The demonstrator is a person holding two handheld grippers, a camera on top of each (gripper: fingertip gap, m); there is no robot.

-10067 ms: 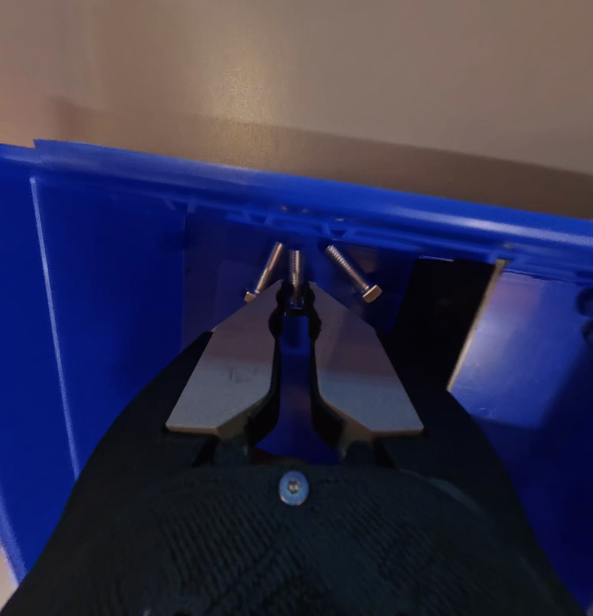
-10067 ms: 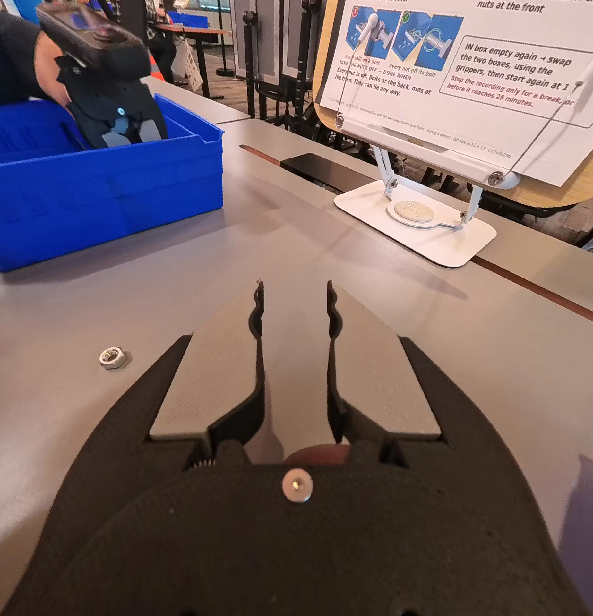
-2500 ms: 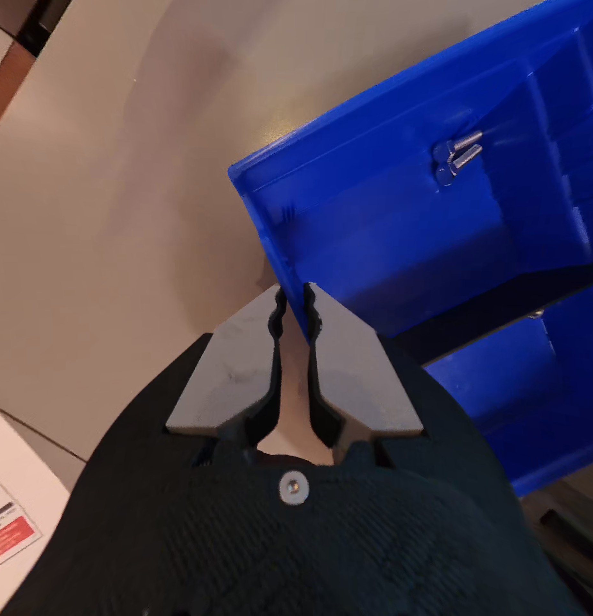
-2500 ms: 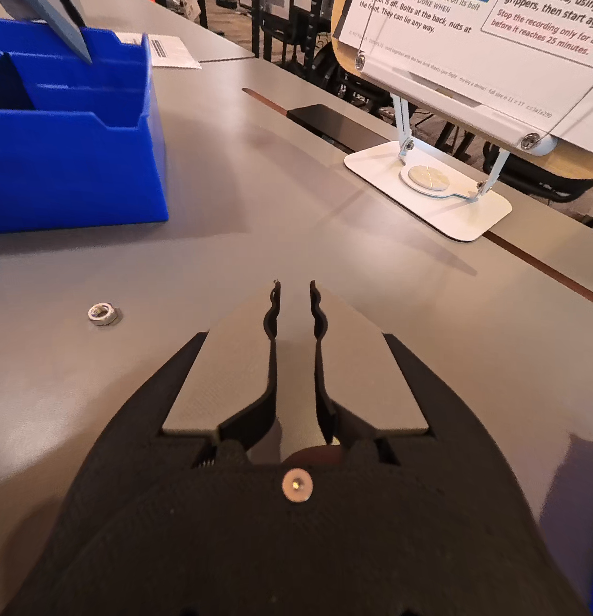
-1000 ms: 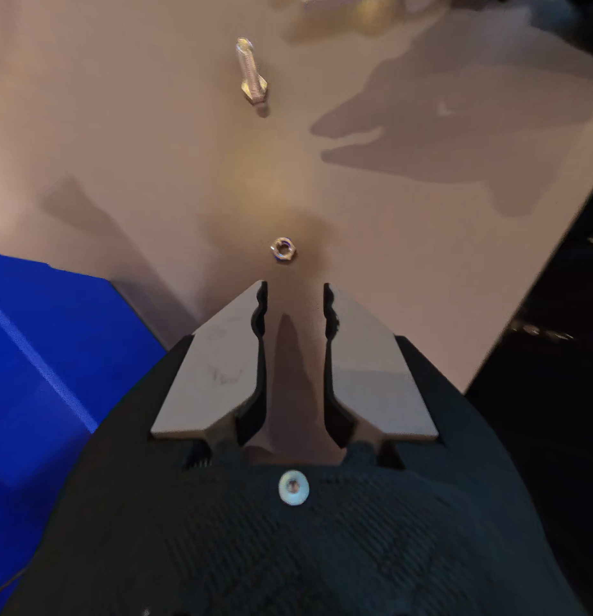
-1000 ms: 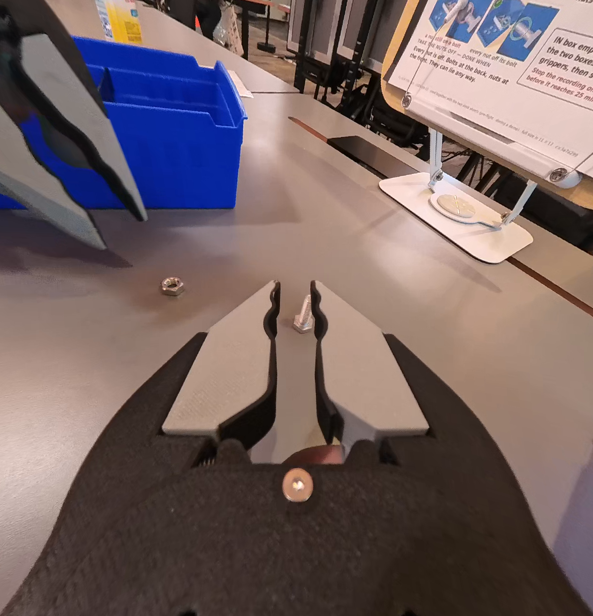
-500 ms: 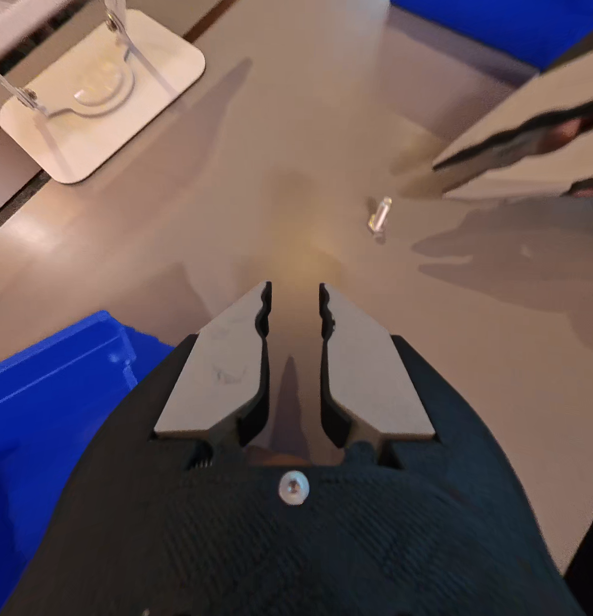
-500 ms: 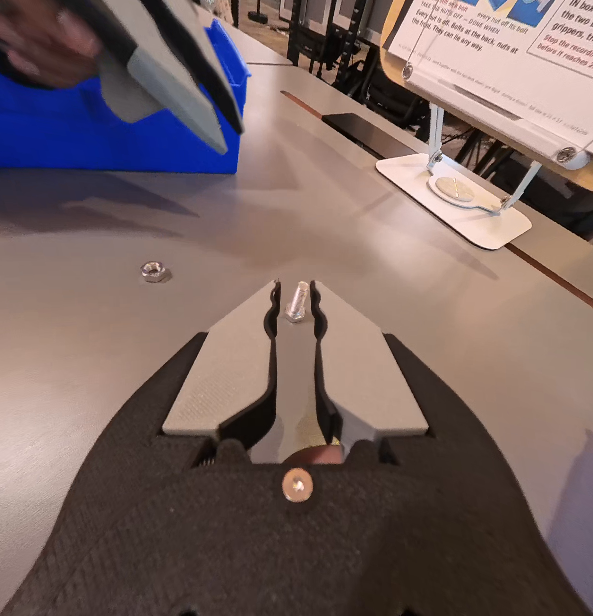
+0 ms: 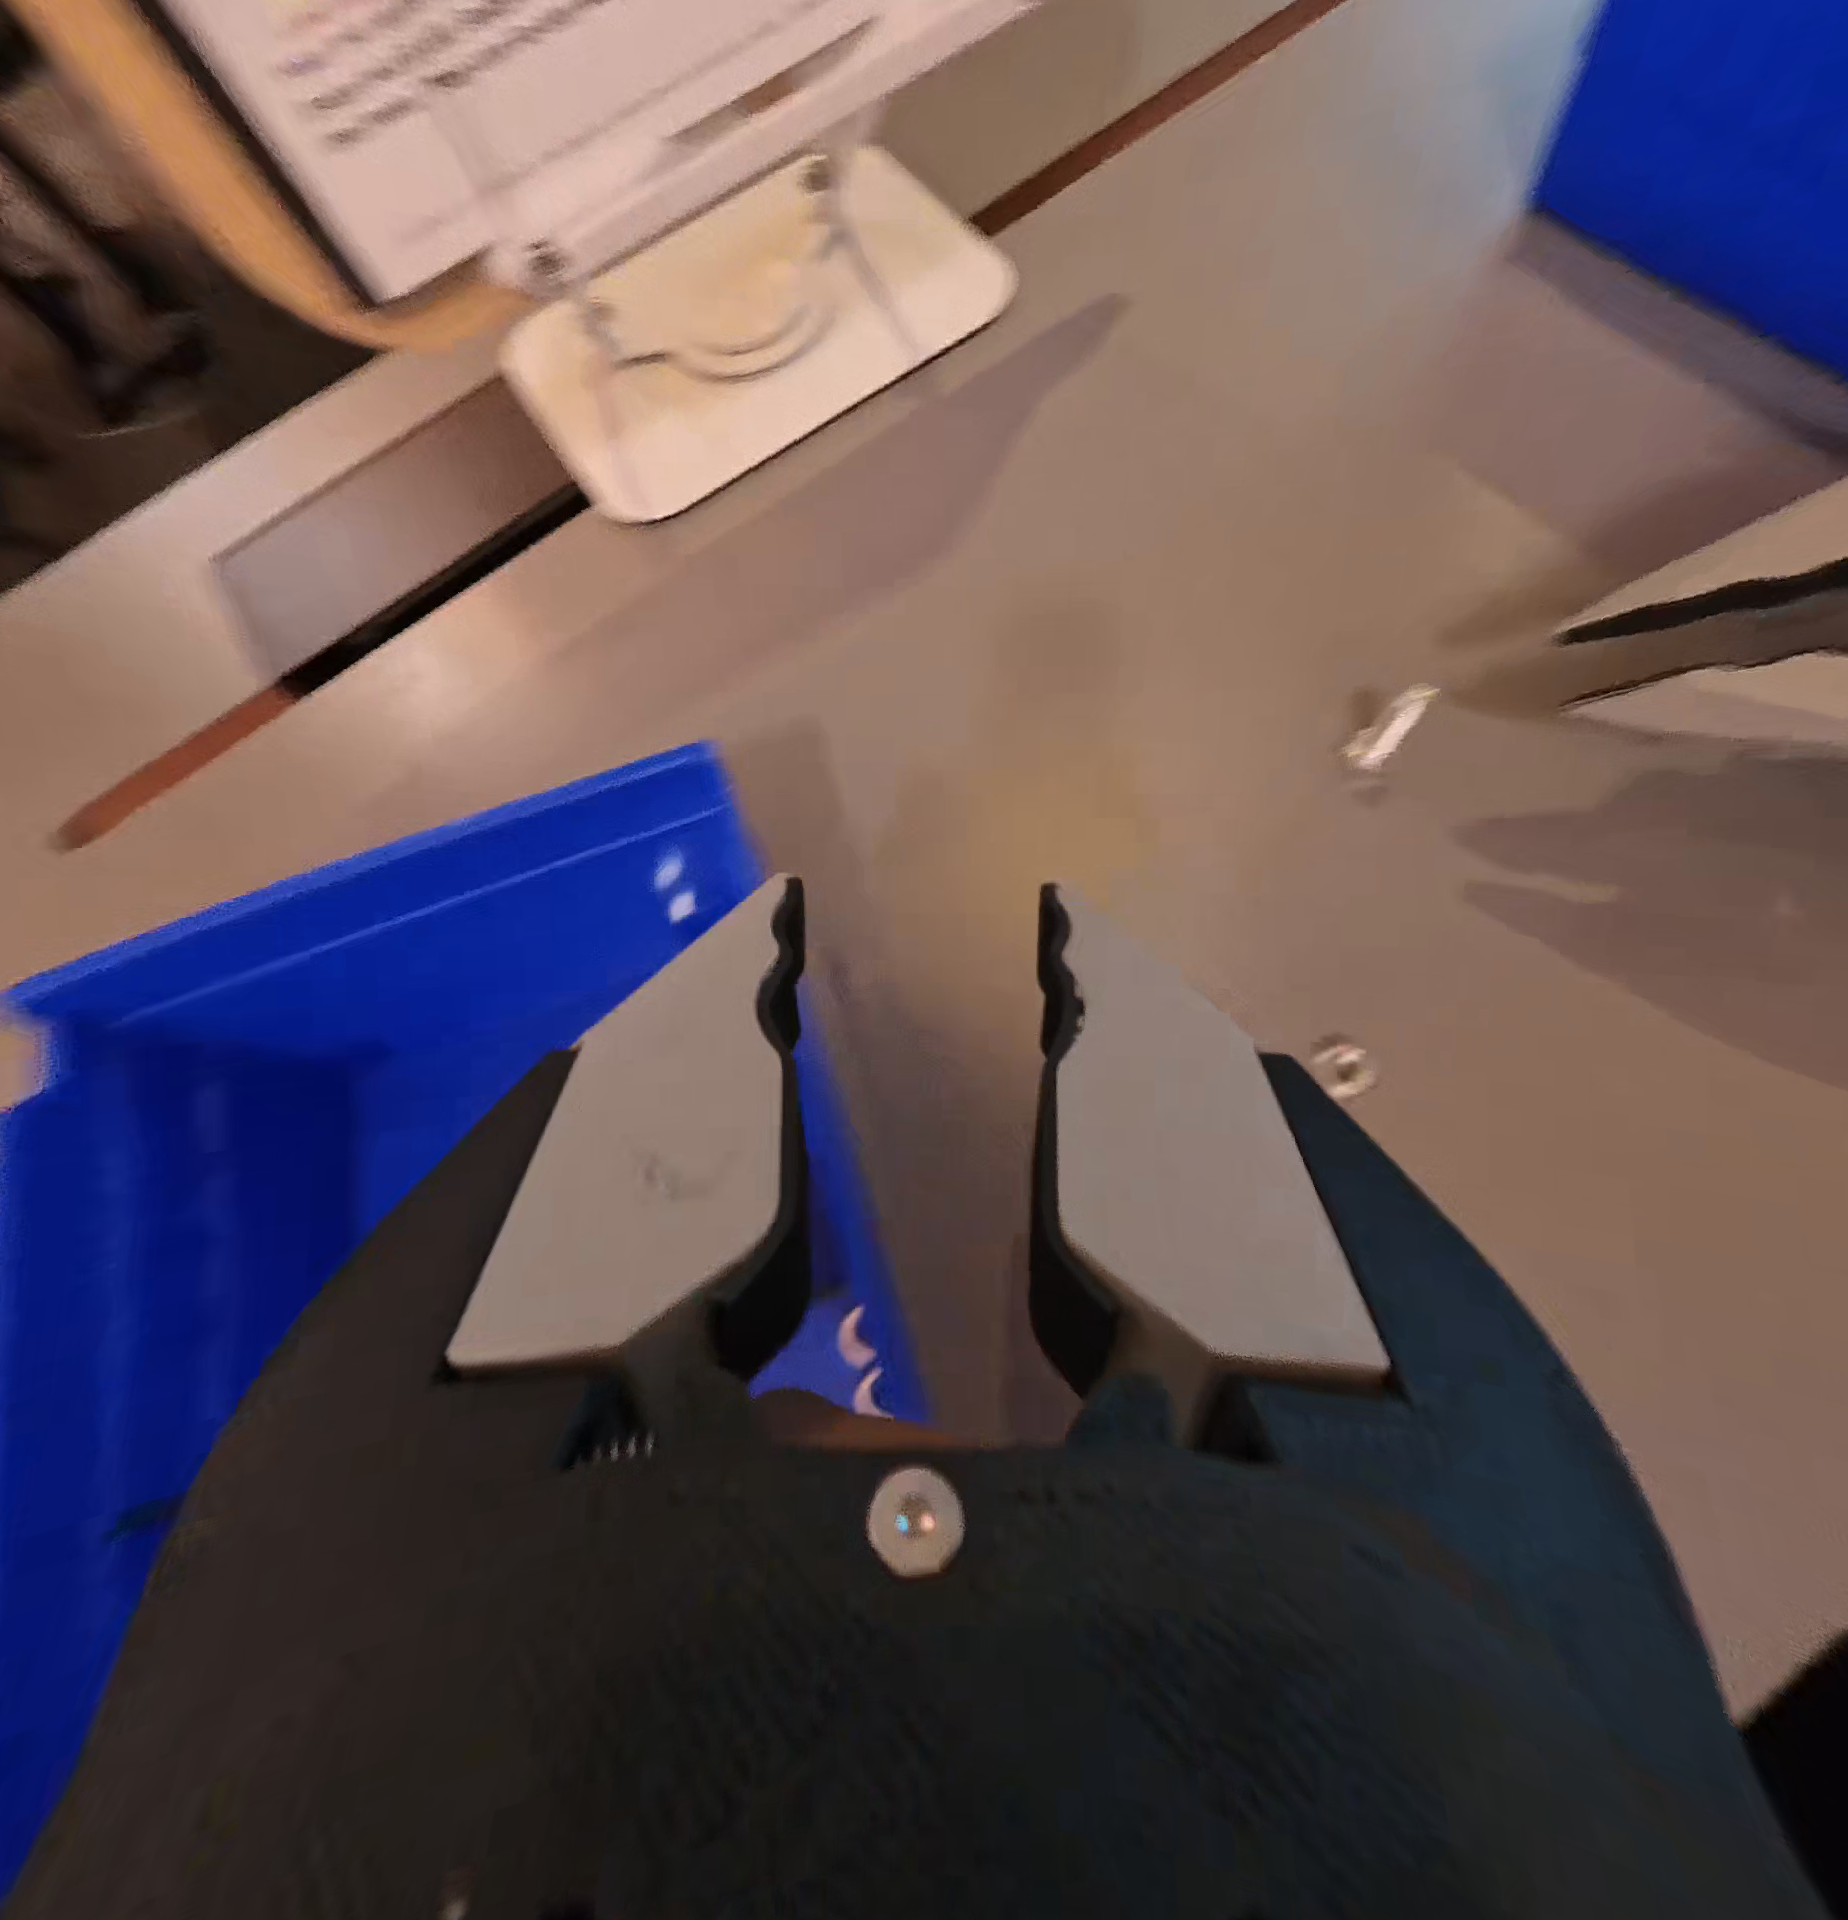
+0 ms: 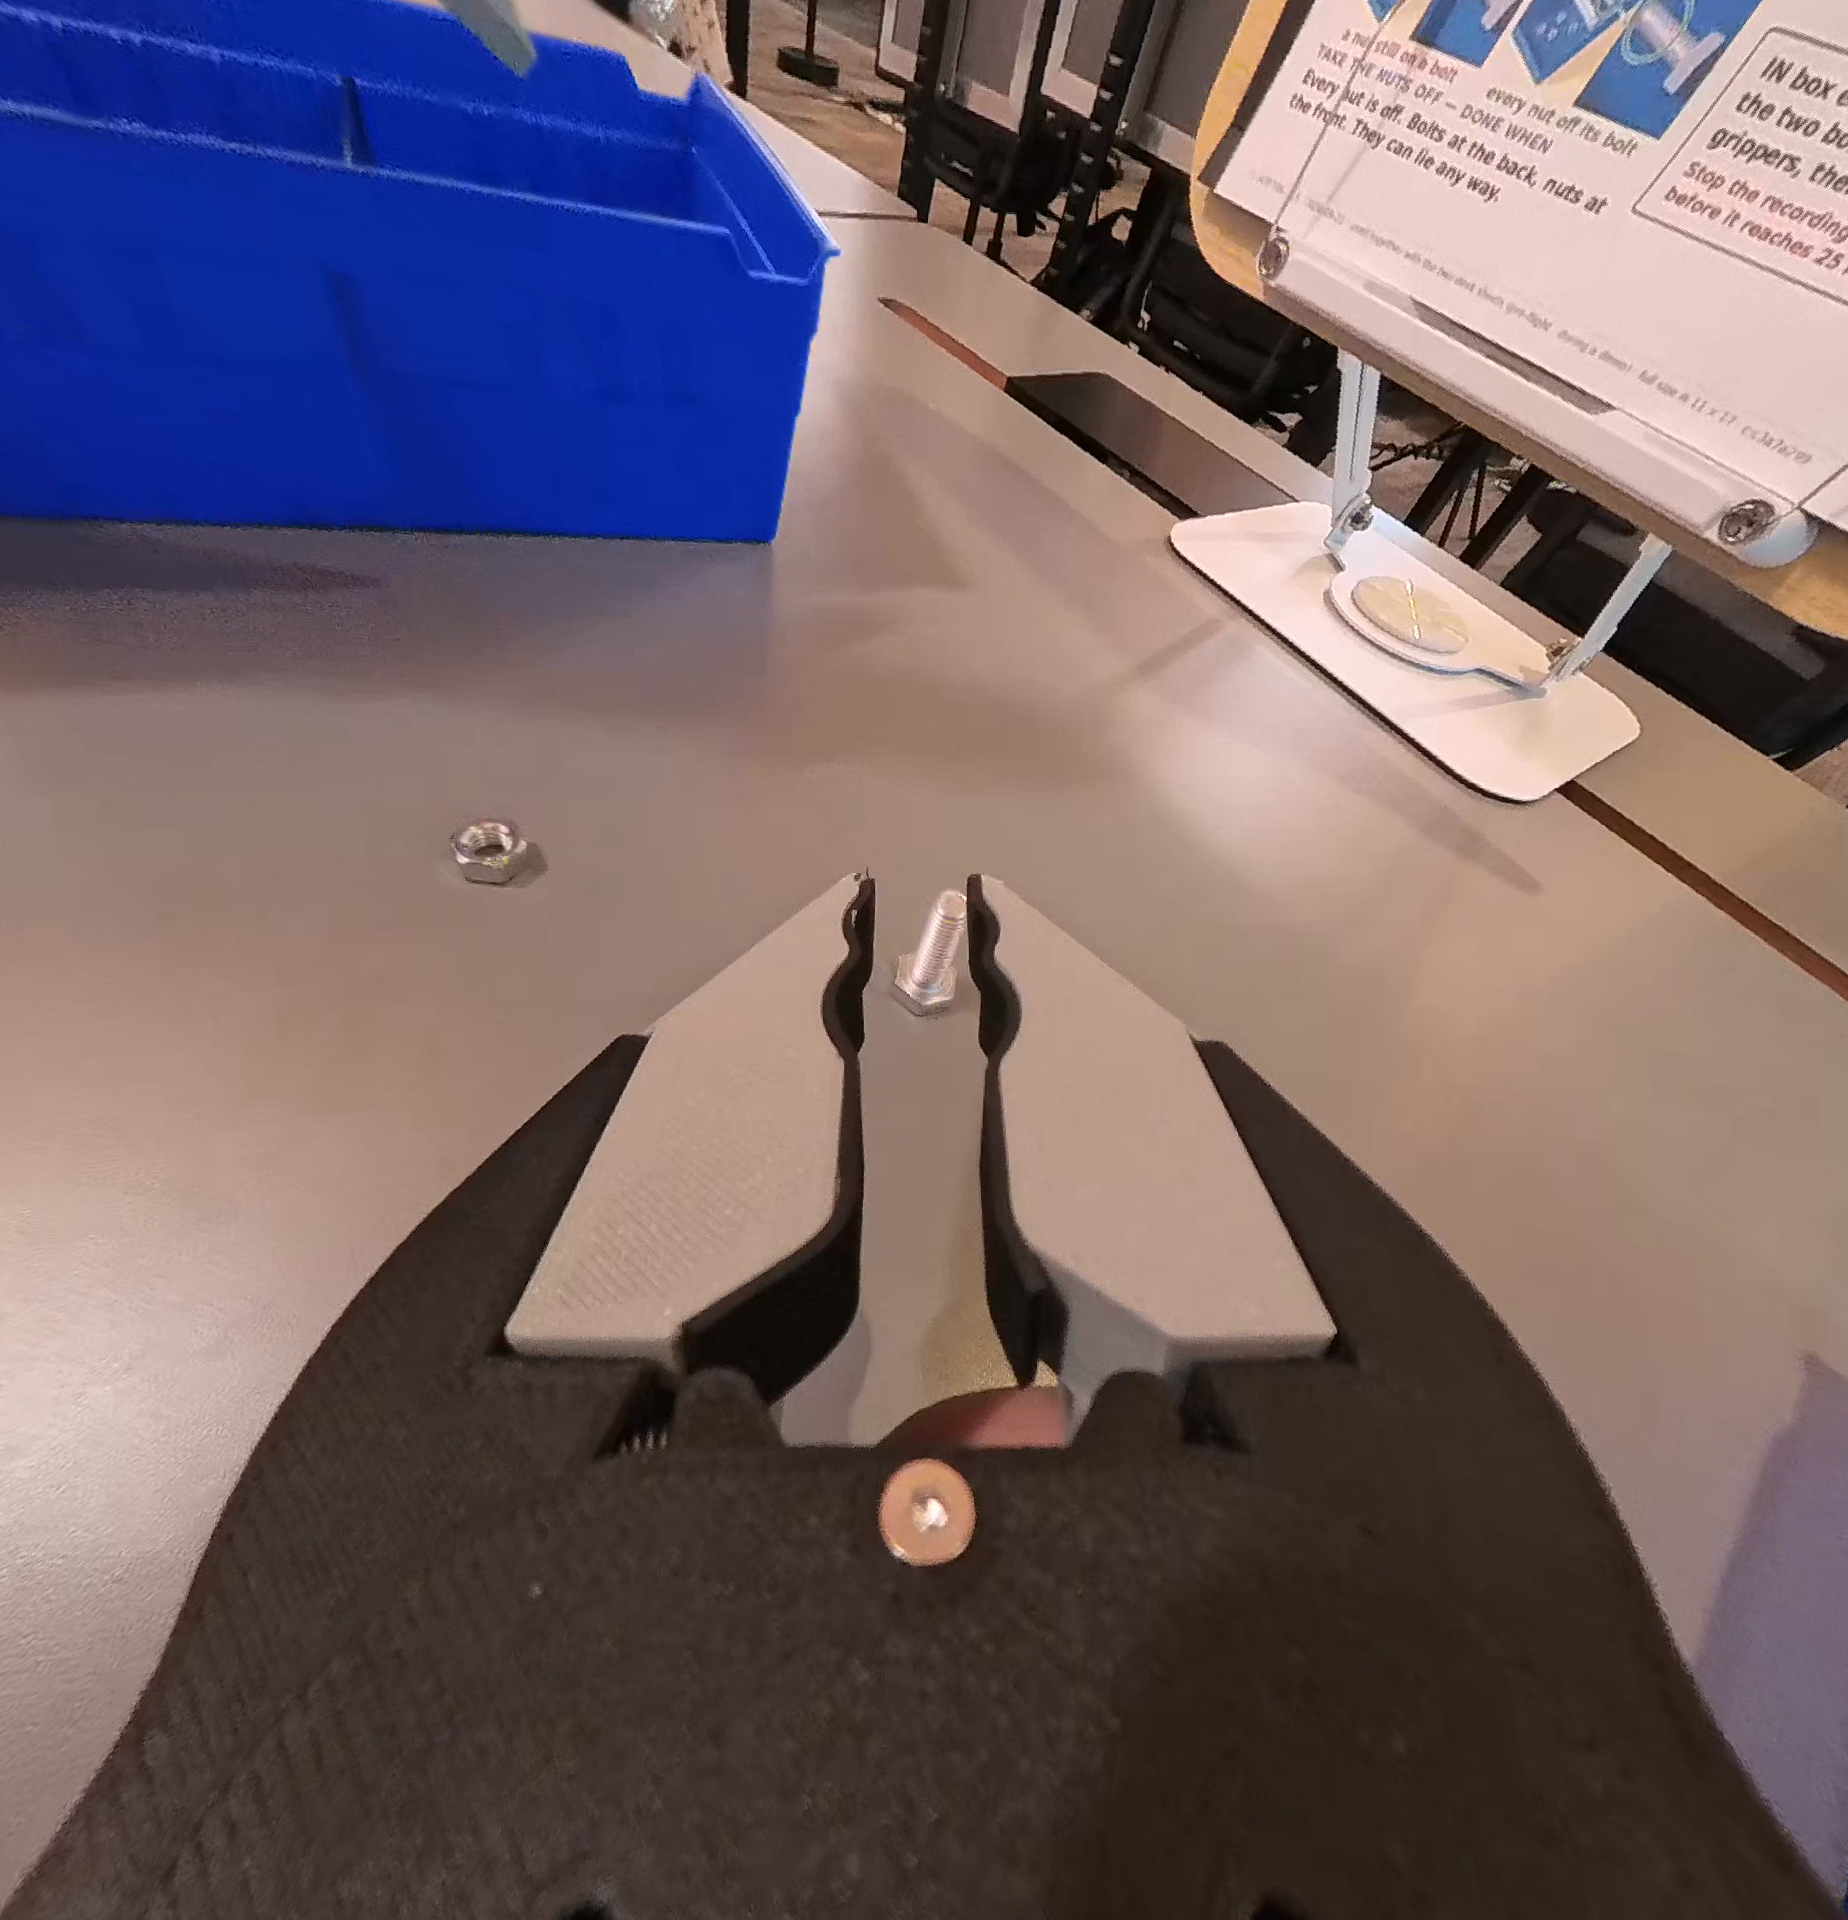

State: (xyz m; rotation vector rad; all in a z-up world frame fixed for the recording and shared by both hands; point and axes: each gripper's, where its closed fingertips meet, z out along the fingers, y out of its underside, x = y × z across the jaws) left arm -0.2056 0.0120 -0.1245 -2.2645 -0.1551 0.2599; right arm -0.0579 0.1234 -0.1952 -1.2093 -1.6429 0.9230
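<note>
A small silver bolt (image 10: 925,961) lies on the grey table (image 10: 1107,831), its head toward me, between the tips of my right gripper (image 10: 920,902). The jaws stand narrowly open on either side of it, not touching it. A silver nut (image 10: 494,852) lies to the left of it. My left gripper (image 9: 918,912) is open and empty, held over the corner of a blue bin (image 9: 276,1039). The left wrist view, which is blurred, also shows the bolt (image 9: 1387,722), the nut (image 9: 1341,1065) and the right gripper's fingers (image 9: 1730,707).
The blue divided bin (image 10: 380,312) stands at the back left. A white stand base (image 10: 1408,644) carries a tilted instruction board (image 10: 1574,208) at the back right. Another blue shape (image 9: 1730,156) shows at the top right of the left wrist view. The table's edge (image 9: 1730,1621) is near. The nut (image 9: 1341,1065) is about 12 centimeters from my right fingertips. The right camera catches it too, in the right wrist view (image 10: 495,840).
My left gripper has swung from above the nut and bolt back over the blue bin's corner and opened wider. My right gripper has moved forward so that its tips flank the bolt.
</note>
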